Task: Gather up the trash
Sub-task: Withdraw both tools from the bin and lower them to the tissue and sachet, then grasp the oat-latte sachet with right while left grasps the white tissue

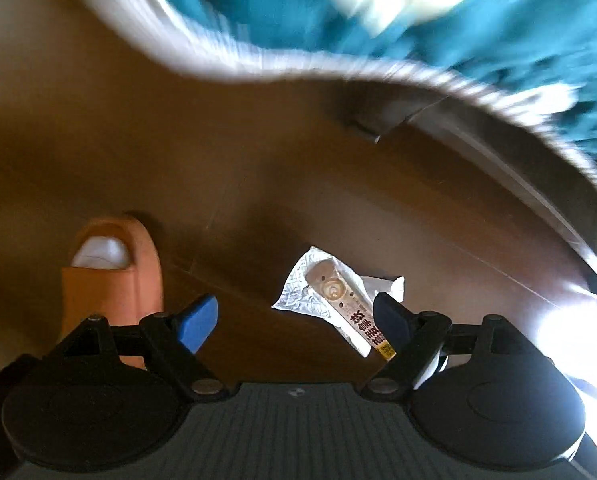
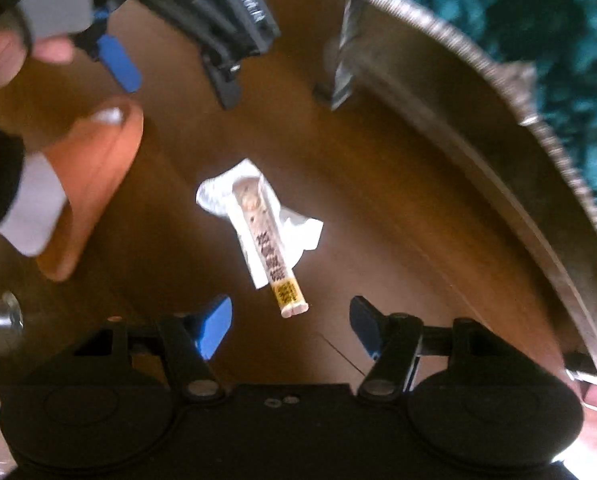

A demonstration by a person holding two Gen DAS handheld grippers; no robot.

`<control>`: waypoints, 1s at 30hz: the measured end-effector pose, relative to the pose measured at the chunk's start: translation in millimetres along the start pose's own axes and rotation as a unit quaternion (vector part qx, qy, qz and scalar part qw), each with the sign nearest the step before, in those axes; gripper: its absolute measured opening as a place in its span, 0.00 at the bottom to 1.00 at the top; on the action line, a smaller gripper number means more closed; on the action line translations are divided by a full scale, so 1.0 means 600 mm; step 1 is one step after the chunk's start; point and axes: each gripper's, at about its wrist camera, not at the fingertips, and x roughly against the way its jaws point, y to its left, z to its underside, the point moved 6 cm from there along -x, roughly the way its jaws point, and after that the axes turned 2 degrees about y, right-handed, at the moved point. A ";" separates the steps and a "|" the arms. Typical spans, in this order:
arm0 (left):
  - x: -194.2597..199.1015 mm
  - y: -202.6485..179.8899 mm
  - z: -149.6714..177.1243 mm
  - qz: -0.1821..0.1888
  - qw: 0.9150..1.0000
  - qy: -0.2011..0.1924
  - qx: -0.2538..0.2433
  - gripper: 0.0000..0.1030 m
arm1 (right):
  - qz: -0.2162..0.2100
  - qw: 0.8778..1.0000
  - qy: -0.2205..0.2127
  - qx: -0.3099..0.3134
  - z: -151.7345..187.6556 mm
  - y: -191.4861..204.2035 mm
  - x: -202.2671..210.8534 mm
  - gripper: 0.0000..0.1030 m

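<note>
A crumpled white tissue (image 1: 298,292) lies on the brown floor with a long snack wrapper (image 1: 350,312) on top of it. My left gripper (image 1: 298,322) is open above the floor; the trash lies just inside its right finger. In the right wrist view the tissue (image 2: 218,196) and the wrapper (image 2: 268,248) lie ahead of my right gripper (image 2: 294,324), which is open and empty above them. The left gripper (image 2: 118,60) shows at the top left of that view, held by a hand.
An orange slipper with a white sock (image 1: 110,276) stands left of the trash; it also shows in the right wrist view (image 2: 94,176). A bed with a teal cover (image 1: 458,20) and its frame (image 1: 478,140) curve across the top and right. A bed leg (image 2: 340,76) stands beyond the trash.
</note>
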 end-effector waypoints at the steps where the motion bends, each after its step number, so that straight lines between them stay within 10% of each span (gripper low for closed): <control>1: -0.017 0.001 -0.001 -0.001 1.000 0.007 -0.006 0.83 | -0.004 1.000 0.005 0.005 0.000 0.001 -0.017 0.61; 6: -0.089 -0.027 0.002 -0.012 0.992 0.035 -0.122 0.83 | -0.017 0.999 0.010 0.036 0.007 0.003 -0.084 0.60; 11: -0.135 -0.058 0.030 -0.052 0.938 0.038 -0.341 0.83 | -0.016 0.997 0.012 0.072 0.019 -0.003 -0.125 0.49; 15: -0.166 -0.069 0.053 -0.066 0.909 0.044 -0.410 0.83 | -0.018 0.997 0.012 0.073 0.021 -0.008 -0.147 0.42; 18: -0.183 -0.074 0.054 -0.064 0.907 0.048 -0.414 0.83 | -0.013 0.997 0.004 0.080 0.017 -0.005 -0.157 0.42; 24: -0.195 -0.073 0.028 -0.019 0.934 0.060 -0.351 0.83 | -0.011 0.997 -0.001 0.079 0.008 -0.004 -0.175 0.38; 30: -0.203 -0.075 0.027 -0.020 0.929 0.071 -0.363 0.82 | -0.010 0.996 0.005 0.085 0.003 -0.002 -0.195 0.25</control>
